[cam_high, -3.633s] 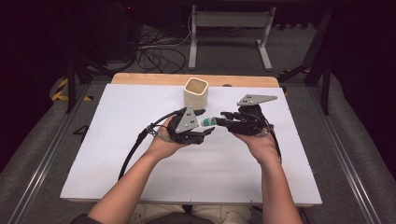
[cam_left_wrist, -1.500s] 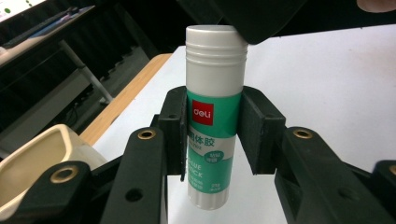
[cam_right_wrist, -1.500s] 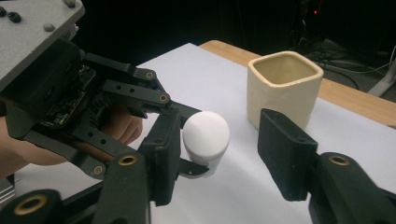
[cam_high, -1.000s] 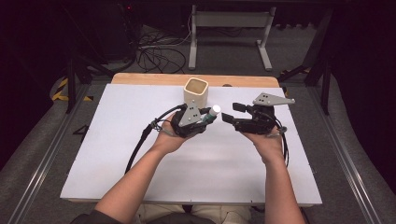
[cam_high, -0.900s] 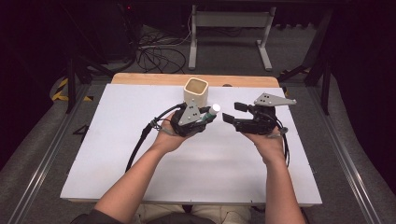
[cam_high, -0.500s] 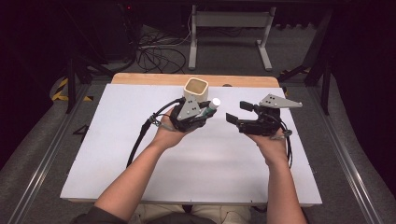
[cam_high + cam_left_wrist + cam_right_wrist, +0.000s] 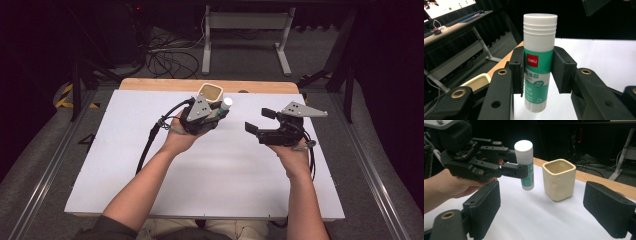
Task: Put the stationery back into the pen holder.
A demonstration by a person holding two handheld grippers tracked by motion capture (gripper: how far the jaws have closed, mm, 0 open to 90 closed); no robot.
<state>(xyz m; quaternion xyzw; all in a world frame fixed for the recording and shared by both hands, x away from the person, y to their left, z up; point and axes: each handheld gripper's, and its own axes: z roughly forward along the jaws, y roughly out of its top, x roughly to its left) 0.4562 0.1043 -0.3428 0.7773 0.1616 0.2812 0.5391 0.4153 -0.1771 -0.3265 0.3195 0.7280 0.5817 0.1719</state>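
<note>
I'm gripping the glue stick (image 7: 539, 62) upright in my left gripper (image 7: 215, 116), beside the cup (image 7: 559, 179); my right gripper (image 7: 261, 121) is opening, empty. I'm centring over the mouth before lowering.

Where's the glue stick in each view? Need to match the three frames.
High view: glue stick upper centre, clamped in the left gripper, just right of the cream cup.
Left gripper view: glue stick dead centre, upright between the two black pads, white cap on top.
Right gripper view: glue stick upper centre-left, held above the white table, left of the cup.
Shared landmark: the cream cup, whose rim shows at lower left in the left gripper view.
</note>
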